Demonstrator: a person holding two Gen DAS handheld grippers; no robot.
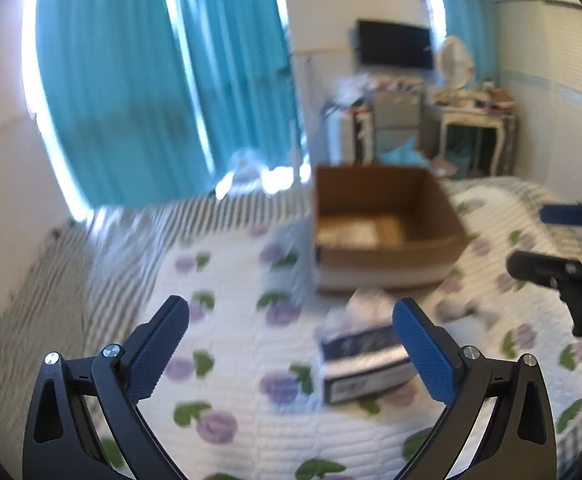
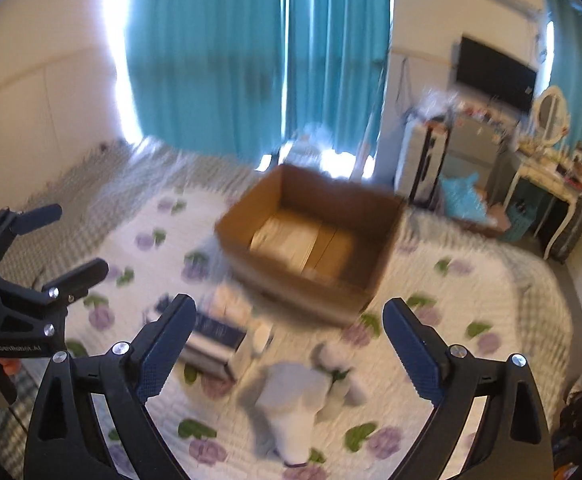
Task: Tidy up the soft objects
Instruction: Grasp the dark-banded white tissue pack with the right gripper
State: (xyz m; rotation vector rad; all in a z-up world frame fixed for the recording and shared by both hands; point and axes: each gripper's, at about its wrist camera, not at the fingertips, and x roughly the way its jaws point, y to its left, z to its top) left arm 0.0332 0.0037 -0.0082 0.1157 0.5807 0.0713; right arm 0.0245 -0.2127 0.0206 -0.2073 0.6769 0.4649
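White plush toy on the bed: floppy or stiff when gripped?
Likely floppy: the plush toy lies slumped, limbs splayed on the quilt. Probably light and squashy, so wide jaws may sink in. Unlikely to roll; blur hides its details.

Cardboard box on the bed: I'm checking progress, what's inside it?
Inside the cardboard box, only pale flat panels on its floor show, too blurred to identify. The near wall hides the front strip. The tissue pack and white plush toy lie outside.

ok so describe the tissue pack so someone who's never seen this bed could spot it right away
On the flower-print quilt, find the open cardboard box. Just in front of the box lies the tissue pack, beside a white plush toy. It is the only boxy item there, with a dark blue band across its wrapper.
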